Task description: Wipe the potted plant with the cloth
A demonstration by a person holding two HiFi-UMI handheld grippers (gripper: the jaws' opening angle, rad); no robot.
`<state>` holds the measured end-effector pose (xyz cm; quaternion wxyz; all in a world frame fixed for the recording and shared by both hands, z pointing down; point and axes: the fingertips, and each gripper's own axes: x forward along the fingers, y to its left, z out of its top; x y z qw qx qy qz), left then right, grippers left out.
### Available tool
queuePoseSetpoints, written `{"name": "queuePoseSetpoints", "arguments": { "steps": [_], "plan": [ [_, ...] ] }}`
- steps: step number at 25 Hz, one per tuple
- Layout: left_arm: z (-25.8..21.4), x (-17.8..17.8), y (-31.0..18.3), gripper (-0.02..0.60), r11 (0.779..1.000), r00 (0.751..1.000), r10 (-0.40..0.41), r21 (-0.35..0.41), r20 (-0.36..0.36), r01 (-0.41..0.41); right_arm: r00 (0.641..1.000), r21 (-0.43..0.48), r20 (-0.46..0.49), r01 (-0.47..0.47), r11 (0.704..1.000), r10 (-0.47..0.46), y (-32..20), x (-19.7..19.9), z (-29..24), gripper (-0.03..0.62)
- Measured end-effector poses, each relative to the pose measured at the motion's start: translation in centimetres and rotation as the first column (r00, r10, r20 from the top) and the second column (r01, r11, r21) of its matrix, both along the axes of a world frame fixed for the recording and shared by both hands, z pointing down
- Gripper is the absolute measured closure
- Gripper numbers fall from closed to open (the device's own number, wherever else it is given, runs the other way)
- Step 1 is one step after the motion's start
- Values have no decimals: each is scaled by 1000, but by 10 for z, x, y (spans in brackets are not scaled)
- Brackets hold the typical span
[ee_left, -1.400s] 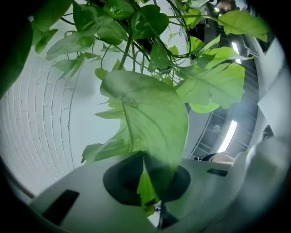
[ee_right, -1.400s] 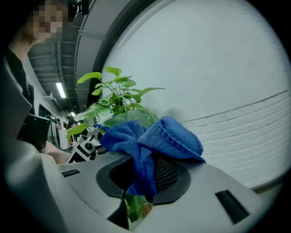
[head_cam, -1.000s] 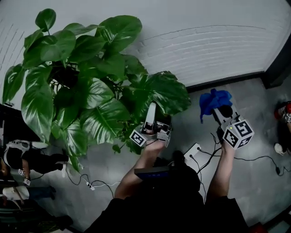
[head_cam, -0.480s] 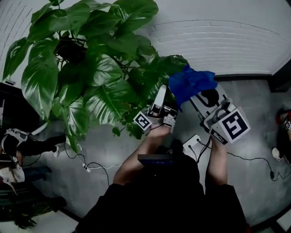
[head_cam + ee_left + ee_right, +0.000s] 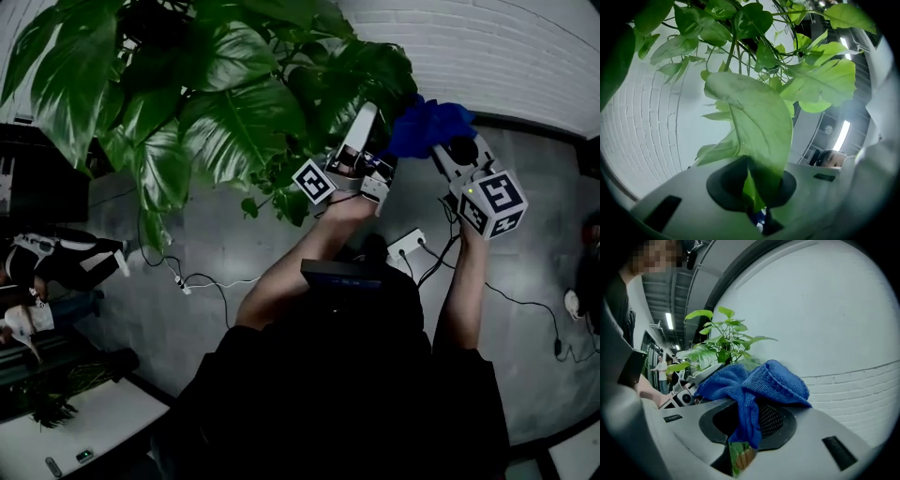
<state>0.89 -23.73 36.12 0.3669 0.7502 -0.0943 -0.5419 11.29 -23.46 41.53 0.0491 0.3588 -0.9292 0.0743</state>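
1. The potted plant [image 5: 187, 84] fills the far left, standing on the floor [image 5: 234, 267] by the white brick wall [image 5: 487, 47]. The leaves spread so wide I can't actually see the pot.
2. The left hand-held gripper [image 5: 361, 131] angles up into the right edge of the foliage, with its jaws pinched almost together on one leaf [image 5: 754, 131]. My guess is that it's there to keep the leaf flat and steady so it won't flop away under a wipe.
3. Just right of that is the blue cloth [image 5: 427, 127], bunched up against the dark leaves. Can't tell if it's touching them or just beside them.
4. The right hand-held gripper [image 5: 452, 148] has its jaws clamped on a fold of the cloth, and most of the fabric spills out past the tips. That puts a soft wad out front, so fabric meets the leaf instead of hard plastic.
5. Looks to me like the wipe is only just getting going. I'd go gentle, since a pinched leaf could tear at the stem.
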Motion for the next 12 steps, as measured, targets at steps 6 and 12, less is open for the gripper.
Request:
{"name": "queuePoseSetpoints", "arguments": {
  "steps": [6, 12],
  "plan": [
    [1, -2, 1, 540, 1000, 1000, -3, -4, 18, 3, 997, -69, -15, -75, 995, 74, 3, 34, 31, 490],
    [13, -4, 4, 527, 999, 991, -16, -45, 135, 23, 985, -106, 19, -167, 980, 170, 10, 71, 36, 490]
  ]
}}
